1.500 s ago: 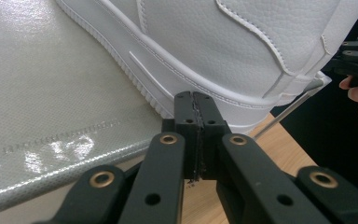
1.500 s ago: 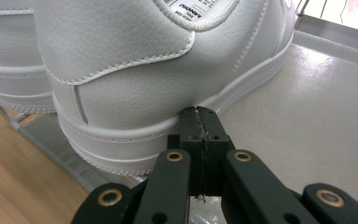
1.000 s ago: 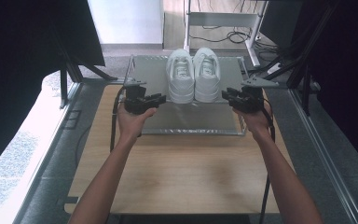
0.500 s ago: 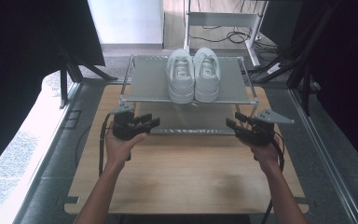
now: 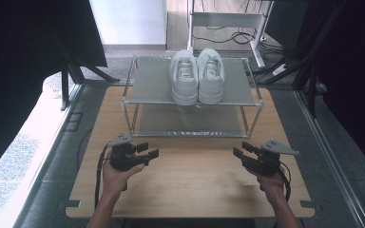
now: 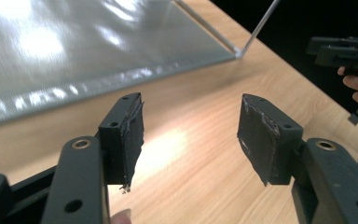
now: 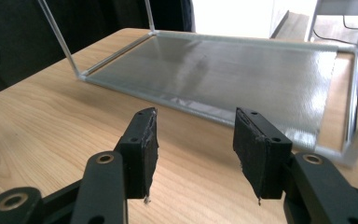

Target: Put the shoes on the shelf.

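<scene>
High view: rack [image 5: 192, 134] front edge near both hand-held grippers.

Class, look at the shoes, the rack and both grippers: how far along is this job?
Done: the pair of white shoes sits side by side on the rack's top shelf. In hand: nothing; the left gripper and right gripper, jaws just opening, hang empty over the wooden table. Left: apparently nothing; the lower shelf is bare.

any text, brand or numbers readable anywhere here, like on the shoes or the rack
None can be read: the white sneakers on the metal rack show no legible logo in the high view, and the left gripper and right gripper carry no print.
</scene>
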The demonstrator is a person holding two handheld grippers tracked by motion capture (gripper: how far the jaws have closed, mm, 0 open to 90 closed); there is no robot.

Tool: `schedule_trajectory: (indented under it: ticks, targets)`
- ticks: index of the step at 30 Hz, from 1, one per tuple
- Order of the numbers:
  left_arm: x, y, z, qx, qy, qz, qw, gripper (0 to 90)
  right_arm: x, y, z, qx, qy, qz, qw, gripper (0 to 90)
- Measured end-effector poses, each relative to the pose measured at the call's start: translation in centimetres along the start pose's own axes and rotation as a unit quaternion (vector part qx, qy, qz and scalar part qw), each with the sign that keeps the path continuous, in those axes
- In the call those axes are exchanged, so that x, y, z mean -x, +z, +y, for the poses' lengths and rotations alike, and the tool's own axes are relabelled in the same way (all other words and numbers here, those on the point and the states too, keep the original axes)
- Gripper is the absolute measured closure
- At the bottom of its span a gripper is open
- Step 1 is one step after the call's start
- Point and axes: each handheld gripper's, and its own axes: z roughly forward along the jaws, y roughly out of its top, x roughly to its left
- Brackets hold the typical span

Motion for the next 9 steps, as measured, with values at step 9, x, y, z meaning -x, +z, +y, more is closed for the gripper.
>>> schedule_trajectory:
  ticks: [9]
  targets:
    - [-0.6,0.0,-1.1,0.011,-0.015,-0.007,0.9998,32.0,0.3,-1.2,-1.7,0.016,-0.007,-0.001,0.9999,39.3]
